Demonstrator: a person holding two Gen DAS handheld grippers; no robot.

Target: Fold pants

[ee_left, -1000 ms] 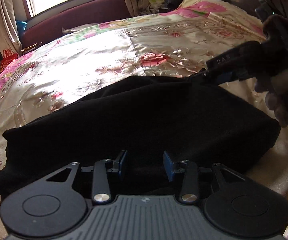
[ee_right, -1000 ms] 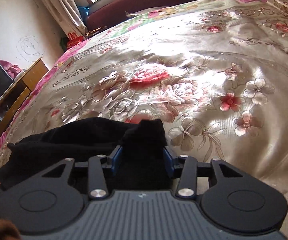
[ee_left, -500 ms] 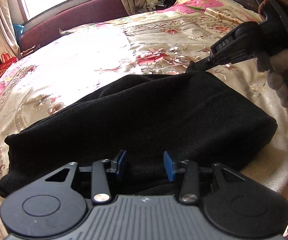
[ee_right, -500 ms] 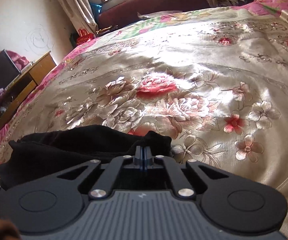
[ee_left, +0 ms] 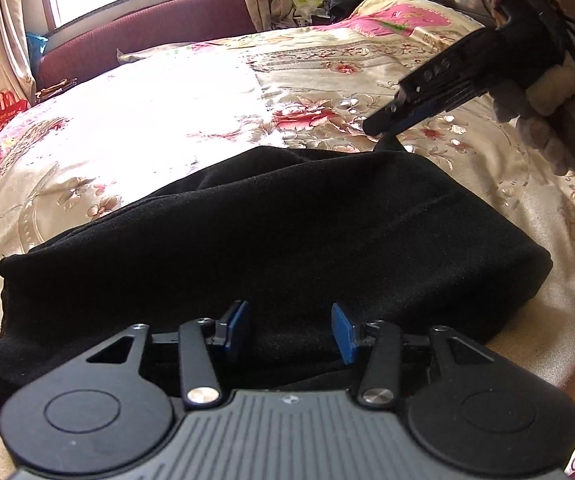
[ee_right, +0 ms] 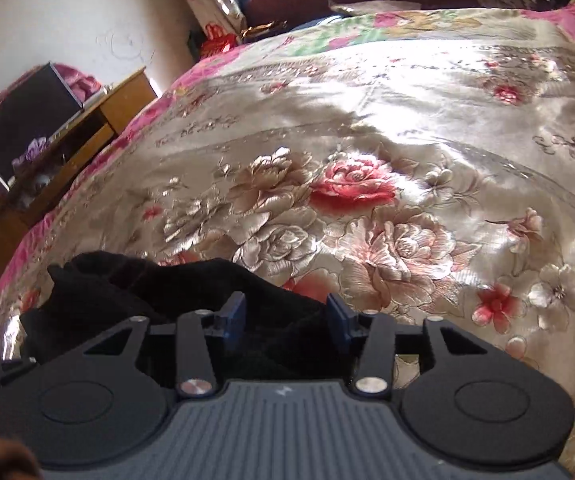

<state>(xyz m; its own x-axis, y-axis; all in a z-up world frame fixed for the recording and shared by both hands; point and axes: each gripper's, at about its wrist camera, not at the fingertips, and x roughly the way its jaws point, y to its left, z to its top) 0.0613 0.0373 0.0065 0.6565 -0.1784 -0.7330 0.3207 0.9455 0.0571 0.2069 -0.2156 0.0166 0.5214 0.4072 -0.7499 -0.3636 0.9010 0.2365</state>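
The black pants (ee_left: pixel 287 240) lie folded in a thick bundle on the floral bedspread (ee_left: pixel 147 120). My left gripper (ee_left: pixel 289 330) is open at the bundle's near edge, black fabric between and below its blue pads. My right gripper (ee_right: pixel 285 320) is open over the pants' far right corner (ee_right: pixel 191 292). In the left wrist view the right gripper (ee_left: pixel 383 122) hangs just above a small peak of cloth at that far corner; I cannot tell if it touches.
A maroon headboard (ee_left: pixel 147 28) and window lie beyond the bed. A wooden side table (ee_right: pixel 67 148) with a dark screen (ee_right: pixel 27 120) stands left of the bed. Pink-edged bedspread drops off at the left.
My right gripper was open a second ago, shut on the pants' corner half a second ago, and has now opened and lifted slightly. The left gripper stayed open and barely moved.
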